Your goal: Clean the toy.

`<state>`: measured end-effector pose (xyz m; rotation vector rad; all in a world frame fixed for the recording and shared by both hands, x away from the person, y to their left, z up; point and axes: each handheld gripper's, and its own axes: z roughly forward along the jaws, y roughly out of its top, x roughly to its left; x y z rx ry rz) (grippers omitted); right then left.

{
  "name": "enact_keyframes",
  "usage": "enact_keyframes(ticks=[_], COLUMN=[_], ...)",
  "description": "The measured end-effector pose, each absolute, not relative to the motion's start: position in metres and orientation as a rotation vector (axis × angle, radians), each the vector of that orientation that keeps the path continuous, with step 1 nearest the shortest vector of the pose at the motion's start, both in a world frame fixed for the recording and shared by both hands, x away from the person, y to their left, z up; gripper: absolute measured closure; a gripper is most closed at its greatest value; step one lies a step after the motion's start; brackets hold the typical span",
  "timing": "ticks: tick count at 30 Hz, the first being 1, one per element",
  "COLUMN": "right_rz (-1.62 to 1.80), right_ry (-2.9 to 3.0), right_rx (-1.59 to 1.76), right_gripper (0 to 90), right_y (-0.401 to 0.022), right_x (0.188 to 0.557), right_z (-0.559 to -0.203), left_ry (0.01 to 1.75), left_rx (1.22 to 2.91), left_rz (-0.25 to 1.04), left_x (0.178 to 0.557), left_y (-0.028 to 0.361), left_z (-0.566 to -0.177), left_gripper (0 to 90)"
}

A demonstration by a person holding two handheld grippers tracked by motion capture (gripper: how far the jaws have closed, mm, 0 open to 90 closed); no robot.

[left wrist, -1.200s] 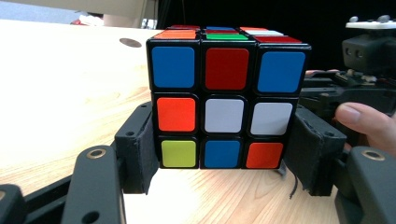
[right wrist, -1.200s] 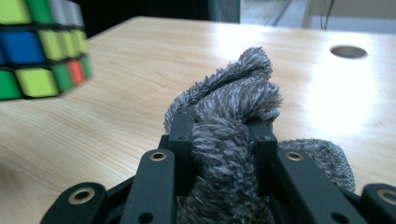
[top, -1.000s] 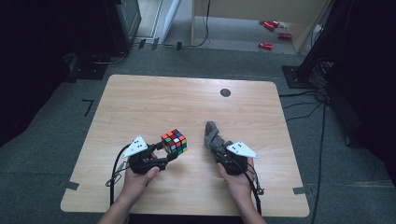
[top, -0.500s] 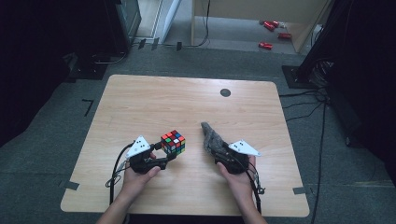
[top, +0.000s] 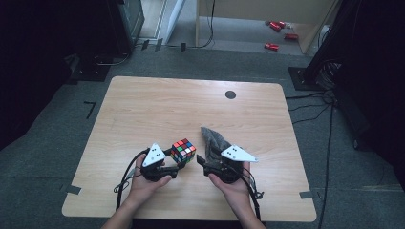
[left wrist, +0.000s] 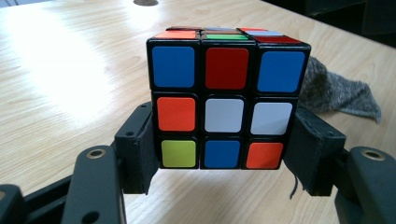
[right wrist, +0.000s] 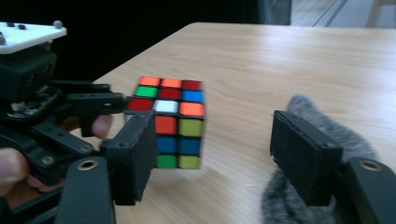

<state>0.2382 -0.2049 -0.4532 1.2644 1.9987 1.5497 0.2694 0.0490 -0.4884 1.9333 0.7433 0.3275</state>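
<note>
Left gripper (top: 175, 166): jaws clamped on the cube (top: 183, 150), one pad flat on each side face of its lower half, as the left gripper view shows (left wrist: 223, 154); the cube (left wrist: 226, 98) is held clear above the counter (top: 157, 109), upright, with a face of blue, red, white, orange and yellow tiles toward the camera. Right gripper (top: 203, 161): jaws part open and just been opening, with a wide gap between the two pads and nothing pressed between them; in the right gripper view (right wrist: 212, 161) the gap looks through to bare counter (right wrist: 280, 60) and to the cube (right wrist: 170, 123) beyond, which hangs in the left gripper (right wrist: 119, 105) near this gripper's left pad but not touching it. Cloth (top: 216, 138): grey, fuzzy, crumpled on the counter just ahead of and partly under the right gripper; in the right gripper view the cloth (right wrist: 327, 121) lies behind and below the right pad, and whether it touches that pad cannot be told. In the left gripper view one corner of the cloth (left wrist: 336, 93) shows behind the cube, the rest hidden by it. Both hands come in from the near edge, the left hand (top: 143, 183) and right hand (top: 234, 183) each wrapped round a gripper body. The cube's underside and far faces are hidden; the right gripper view is slightly blurred.
</note>
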Motion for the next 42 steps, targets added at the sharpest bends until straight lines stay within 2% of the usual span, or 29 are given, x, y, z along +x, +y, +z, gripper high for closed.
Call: enact_keyframes(ticks=[11, 13, 18, 28, 33, 42], right_rz=[1.573, 1.548, 1.518, 1.503, 1.490, 1.495], right_ry=[2.034, 2.044, 2.061, 2.086, 2.099, 2.096], right_rx=[1.320, 1.343, 1.380, 1.393, 1.406, 1.433], right_gripper=[25.2, 21.6, 20.5, 25.6, 33.5, 34.4], right_y=[-0.189, -0.185, -0.181, -0.177, -0.177, -0.179], right_x=[0.237, 0.238, 0.239, 0.239, 0.239, 0.239], right_z=[-0.459, -0.462, -0.466, -0.469, -0.471, -0.472], left_ry=[0.677, 0.661, 0.607, 0.517, 0.486, 0.483], left_rx=[1.969, 1.973, 1.974, 1.991, 2.009, 2.003], left_rz=[0.379, 0.388, 0.414, 0.484, 0.509, 0.493], left_x=[0.261, 0.259, 0.253, 0.244, 0.241, 0.242], left_y=[0.035, 0.033, 0.027, 0.020, 0.017, 0.017], left_z=[-0.491, -0.491, -0.491, -0.491, -0.493, -0.494], left_gripper=[35.3, 35.3, 35.3, 35.3, 35.2, 35.0])
